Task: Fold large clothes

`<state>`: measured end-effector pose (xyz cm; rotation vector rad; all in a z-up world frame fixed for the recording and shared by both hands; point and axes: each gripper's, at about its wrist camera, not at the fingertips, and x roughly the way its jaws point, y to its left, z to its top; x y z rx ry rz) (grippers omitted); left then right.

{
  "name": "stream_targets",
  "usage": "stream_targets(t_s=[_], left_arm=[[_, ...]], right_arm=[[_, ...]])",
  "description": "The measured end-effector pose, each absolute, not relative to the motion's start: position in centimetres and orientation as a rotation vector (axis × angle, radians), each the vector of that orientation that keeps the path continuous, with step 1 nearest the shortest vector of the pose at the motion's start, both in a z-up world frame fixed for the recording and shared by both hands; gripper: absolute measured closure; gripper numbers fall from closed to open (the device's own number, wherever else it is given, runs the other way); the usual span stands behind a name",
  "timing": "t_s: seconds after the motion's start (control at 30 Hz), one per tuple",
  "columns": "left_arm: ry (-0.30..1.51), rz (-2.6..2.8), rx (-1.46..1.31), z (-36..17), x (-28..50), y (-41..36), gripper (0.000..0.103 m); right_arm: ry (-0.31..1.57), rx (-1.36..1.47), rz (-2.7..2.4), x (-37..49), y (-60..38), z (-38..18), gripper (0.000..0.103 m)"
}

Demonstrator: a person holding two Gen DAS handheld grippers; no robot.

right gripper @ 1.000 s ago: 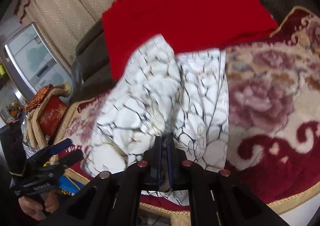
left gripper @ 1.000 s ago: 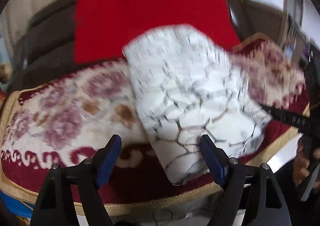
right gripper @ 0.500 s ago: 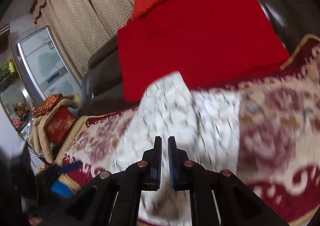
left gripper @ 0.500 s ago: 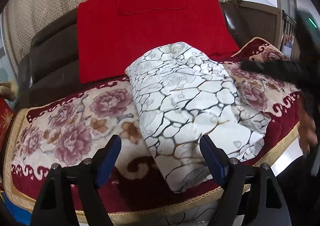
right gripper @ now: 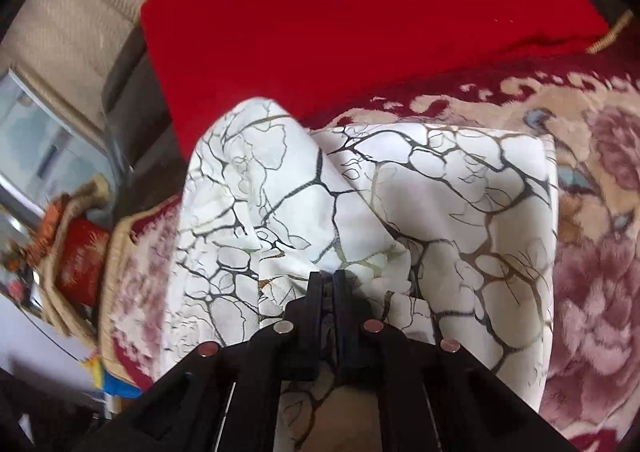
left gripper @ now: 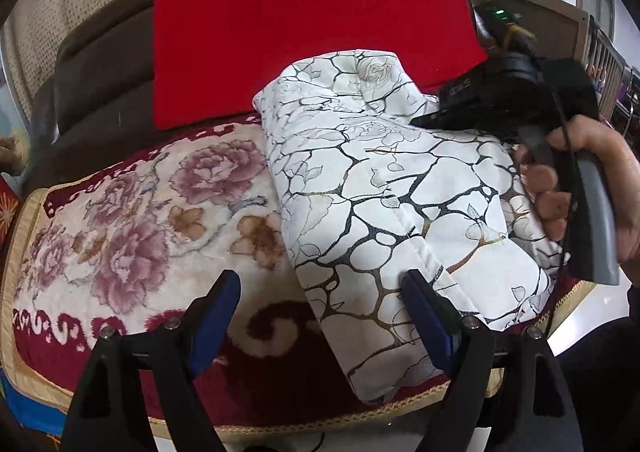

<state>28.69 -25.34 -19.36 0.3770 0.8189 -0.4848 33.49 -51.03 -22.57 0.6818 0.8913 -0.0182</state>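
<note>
A white padded garment with a black and gold crackle print (left gripper: 392,204) lies folded in a thick bundle on a floral blanket (left gripper: 132,220). It also fills the right wrist view (right gripper: 400,212). My left gripper (left gripper: 320,304) is open and empty, held just in front of the bundle's near edge. My right gripper (right gripper: 329,280) has its jaws together and rests against the top of the bundle; I cannot tell whether cloth is pinched between them. In the left wrist view the right gripper (left gripper: 424,120) reaches in from the right over the bundle.
A red cushion (left gripper: 304,24) leans on the dark sofa back (left gripper: 92,72) behind the blanket. The blanket's gold-trimmed front edge (left gripper: 280,426) hangs just below my left gripper. Beige curtains (right gripper: 72,12) and a red box (right gripper: 80,252) lie to the left.
My right gripper lifted away from the bundle, swung over it and came down on its top. The left gripper stayed open and barely moved.
</note>
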Motion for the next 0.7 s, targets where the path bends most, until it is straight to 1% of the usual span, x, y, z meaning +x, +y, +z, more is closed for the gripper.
stream_targets(t_s=[0.1, 0.13, 0.27, 0.37, 0.4, 0.43, 0.47, 0.5, 0.53, 0.57, 0.7], left_arm=[[0.782, -0.476, 0.377, -18.5, 27.9, -24.6, 0.020], [0.768, -0.463, 0.377, -18.0, 27.5, -24.3, 0.020], [0.686, -0.393, 0.347, -15.1, 25.9, -22.5, 0.020], [0.644, -0.321, 0.334, -13.1, 24.8, -21.4, 0.016], [0.625, -0.298, 0.329, -12.3, 24.2, -21.0, 0.015], [0.608, -0.283, 0.320, -11.8, 23.9, -20.6, 0.013], [0.595, -0.277, 0.304, -11.2, 23.5, -20.2, 0.012], [0.589, -0.278, 0.290, -11.0, 23.4, -19.8, 0.010], [0.584, -0.279, 0.271, -10.6, 23.2, -19.5, 0.007], [0.582, -0.278, 0.255, -10.2, 22.9, -19.2, 0.007], [0.557, -0.245, 0.247, -9.4, 22.3, -19.0, 0.007]], right_arm=[[0.834, 0.612, -0.024, 31.7, -50.4, -20.3, 0.094], [0.794, 0.595, -0.010, 30.6, -50.0, -19.2, 0.092], [0.640, 0.546, 0.040, 26.0, -48.4, -15.5, 0.092], [0.549, 0.504, 0.048, 21.8, -46.7, -13.2, 0.092], [0.535, 0.497, 0.051, 20.5, -46.1, -12.7, 0.086], [0.524, 0.491, 0.054, 19.7, -45.5, -12.1, 0.060], [0.502, 0.485, 0.044, 18.3, -44.9, -11.7, 0.023], [0.476, 0.489, 0.021, 17.1, -44.7, -11.2, 0.014], [0.424, 0.500, -0.013, 15.3, -44.4, -10.9, 0.013], [0.407, 0.499, -0.021, 14.3, -44.0, -10.7, 0.013], [0.413, 0.481, -0.034, 12.4, -43.6, -10.0, 0.013]])
